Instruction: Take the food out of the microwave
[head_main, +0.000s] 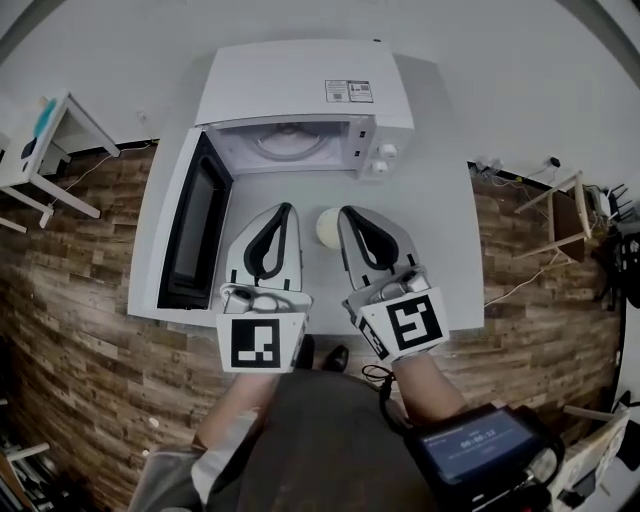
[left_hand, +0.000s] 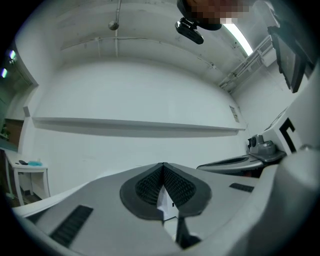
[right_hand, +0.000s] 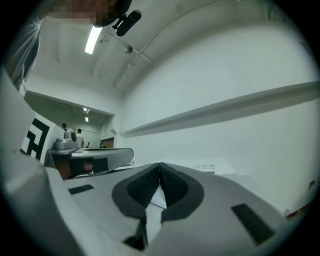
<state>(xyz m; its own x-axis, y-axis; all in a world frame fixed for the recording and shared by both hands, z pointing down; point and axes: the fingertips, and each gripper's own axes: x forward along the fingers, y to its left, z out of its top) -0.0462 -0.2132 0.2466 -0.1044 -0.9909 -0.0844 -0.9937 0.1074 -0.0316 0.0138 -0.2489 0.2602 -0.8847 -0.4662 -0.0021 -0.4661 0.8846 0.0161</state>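
The white microwave (head_main: 300, 90) stands at the far side of a white table (head_main: 440, 260), its door (head_main: 195, 225) swung open to the left. Inside it only the glass turntable (head_main: 290, 142) shows. A round white food item (head_main: 329, 228) sits on the table in front of the microwave, between my two grippers. My left gripper (head_main: 285, 208) is shut and empty, just left of the food; its pads (left_hand: 150, 185) meet at the tip. My right gripper (head_main: 347, 212) is shut and empty, just right of the food. Both point level at the white wall, above the microwave's top (right_hand: 209, 166).
A small white side table (head_main: 40, 150) stands at the far left, and a wooden stool (head_main: 560, 215) with cables at the right, on the wood floor. The open door takes up the table's left part. A screen device (head_main: 480, 450) hangs at the person's waist.
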